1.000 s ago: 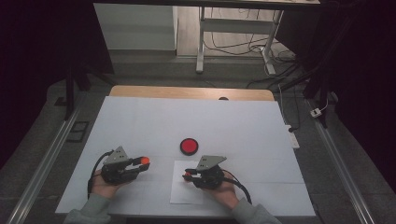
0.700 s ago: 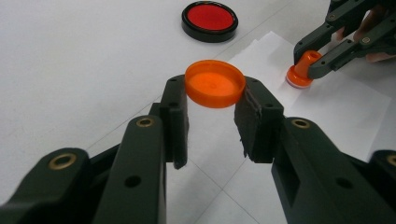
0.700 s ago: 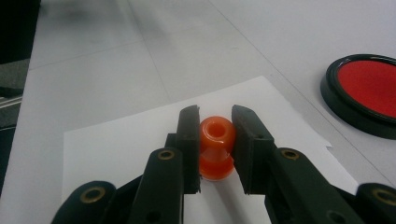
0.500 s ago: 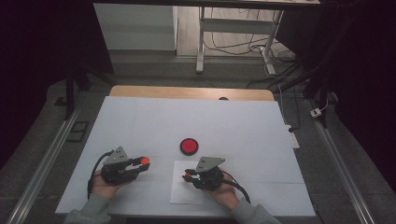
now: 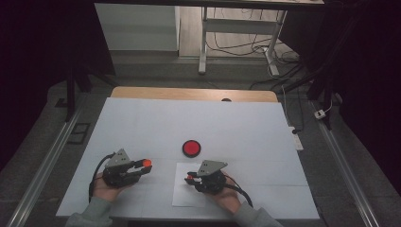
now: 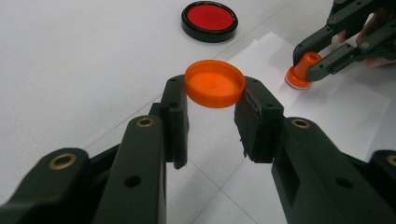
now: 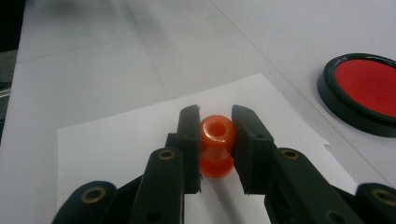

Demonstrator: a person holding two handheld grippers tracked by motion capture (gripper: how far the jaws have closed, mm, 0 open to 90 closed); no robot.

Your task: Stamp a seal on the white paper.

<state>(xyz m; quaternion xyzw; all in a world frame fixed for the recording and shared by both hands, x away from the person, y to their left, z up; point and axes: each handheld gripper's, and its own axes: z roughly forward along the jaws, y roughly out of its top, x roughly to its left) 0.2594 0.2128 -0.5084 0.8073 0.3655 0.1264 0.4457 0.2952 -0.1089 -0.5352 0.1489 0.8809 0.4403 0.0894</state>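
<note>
Left gripper view: the left gripper is clamping an orange cap flat between its pads, above the white table. The right gripper is pinching an orange nozzle standing on a paper sheet, near the red disc. Neither hand is shifting since the earlier frames; both grips unchanged.

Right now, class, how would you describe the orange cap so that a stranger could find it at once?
Start at the white table and go to its near left side. There the left tool grips the orange cap, a flat, plain disc, unlike the black-rimmed red disc or the small spool-shaped orange piece.
</note>
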